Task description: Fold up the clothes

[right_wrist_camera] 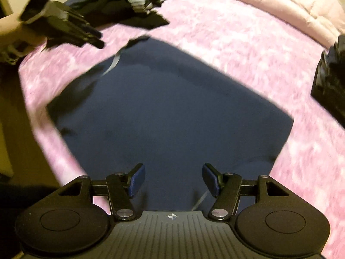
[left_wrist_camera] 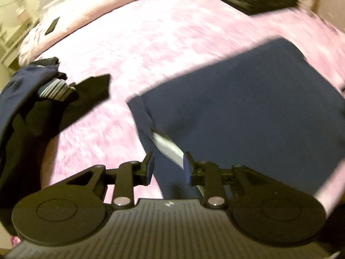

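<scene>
At the bed's left edge an unfolded heap of dark clothes is seen. The left tool is held open, nothing gripped, though a white tag could be snagged there. Mid-bed, the navy garment is laid flat and folded, edges blurred. The right tool is spread wide, empty; a careless pinch could undo the fold.
</scene>
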Tool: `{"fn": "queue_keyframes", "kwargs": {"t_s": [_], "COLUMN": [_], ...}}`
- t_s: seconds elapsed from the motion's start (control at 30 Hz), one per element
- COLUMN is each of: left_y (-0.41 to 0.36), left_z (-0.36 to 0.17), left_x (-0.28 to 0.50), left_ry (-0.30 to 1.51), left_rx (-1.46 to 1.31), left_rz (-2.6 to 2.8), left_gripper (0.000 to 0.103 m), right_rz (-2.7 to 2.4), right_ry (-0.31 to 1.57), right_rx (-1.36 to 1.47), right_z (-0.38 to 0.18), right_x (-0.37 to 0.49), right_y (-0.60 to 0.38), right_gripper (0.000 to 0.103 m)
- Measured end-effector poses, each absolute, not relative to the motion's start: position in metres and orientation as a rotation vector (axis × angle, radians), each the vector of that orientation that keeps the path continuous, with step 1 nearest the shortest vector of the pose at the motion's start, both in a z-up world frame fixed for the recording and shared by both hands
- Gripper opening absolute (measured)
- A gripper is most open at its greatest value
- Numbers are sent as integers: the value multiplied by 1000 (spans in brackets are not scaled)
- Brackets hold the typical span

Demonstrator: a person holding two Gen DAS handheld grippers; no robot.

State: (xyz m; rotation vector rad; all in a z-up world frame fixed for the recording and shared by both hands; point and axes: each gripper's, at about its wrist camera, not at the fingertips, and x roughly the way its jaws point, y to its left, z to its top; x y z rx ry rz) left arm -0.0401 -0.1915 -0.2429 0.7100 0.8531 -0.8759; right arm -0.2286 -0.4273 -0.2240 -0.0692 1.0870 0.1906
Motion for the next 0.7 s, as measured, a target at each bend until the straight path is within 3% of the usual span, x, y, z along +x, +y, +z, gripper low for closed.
{"fn": "queue_keyframes", "kwargs": {"t_s": [0.33,0.4,0.47,0.5,0.7], "left_y": [-261,-255,-234,-221,-171], "left_z": [-312,-321,-316,-312,-297], "left_x": [104,117,132,139,165], "left_ry": [1065,1089,1107,1123,1135], "left_rx": [594,582,506,465,446], "left_rz": [-927,-937,-901,-860,-862], "left_gripper": [26,12,10,0,0], "right_rz": [41,41,44,42,75], "right_ry": [1119,1140,1166,1180,1210], "right_rx": [-55,-64,-88,-96,-133], "right_z": [-262,-267,-270,-271,-267], "right_x": [-127,-113,-105,-102,-78], "right_y": [-432,-432,-435,-436,-438], "right_gripper": [62,62,62,62,62]}}
